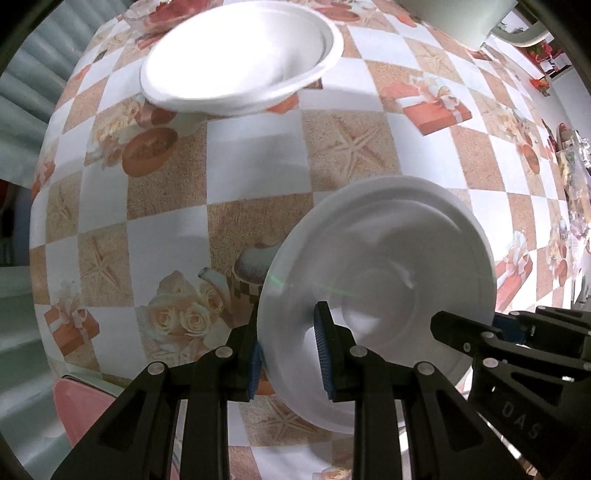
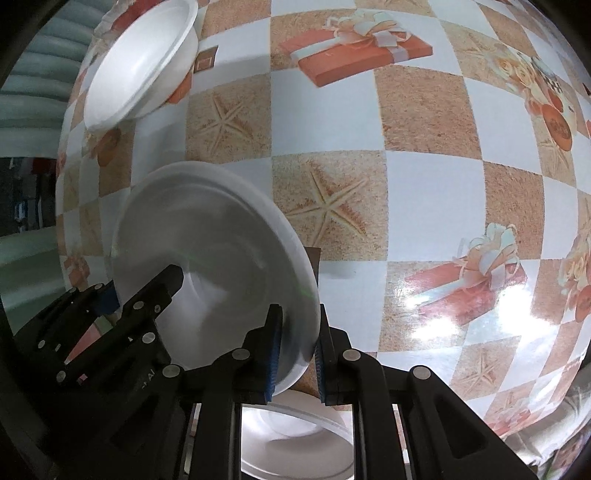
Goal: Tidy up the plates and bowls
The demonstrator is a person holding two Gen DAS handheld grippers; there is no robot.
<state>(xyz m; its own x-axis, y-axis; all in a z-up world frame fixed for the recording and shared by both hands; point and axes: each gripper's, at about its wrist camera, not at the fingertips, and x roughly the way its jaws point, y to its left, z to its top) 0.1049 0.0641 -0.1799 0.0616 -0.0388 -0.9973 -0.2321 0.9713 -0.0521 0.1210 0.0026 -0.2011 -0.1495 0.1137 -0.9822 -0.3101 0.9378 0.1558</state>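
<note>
Both grippers hold the same white foam bowl [image 1: 388, 258] above the patterned table, tilted on edge. My left gripper [image 1: 288, 354] is shut on its left rim. My right gripper [image 2: 295, 354] is shut on the opposite rim of the bowl [image 2: 207, 251]. The right gripper's fingers [image 1: 465, 332] show at the right of the left wrist view; the left gripper's fingers [image 2: 162, 288] show at the left of the right wrist view. A second white bowl [image 1: 240, 59] rests on the table farther away and also shows in the right wrist view [image 2: 140, 62]. Another white dish [image 2: 295, 439] lies below the right gripper.
The table wears a checked cloth [image 1: 255, 166] with starfish, roses and gift boxes. A pink object [image 1: 81, 406] sits at the near left edge. A white container [image 1: 461, 18] and clutter [image 1: 576, 177] stand at the far right. A glass dish [image 1: 147, 18] sits beyond the far bowl.
</note>
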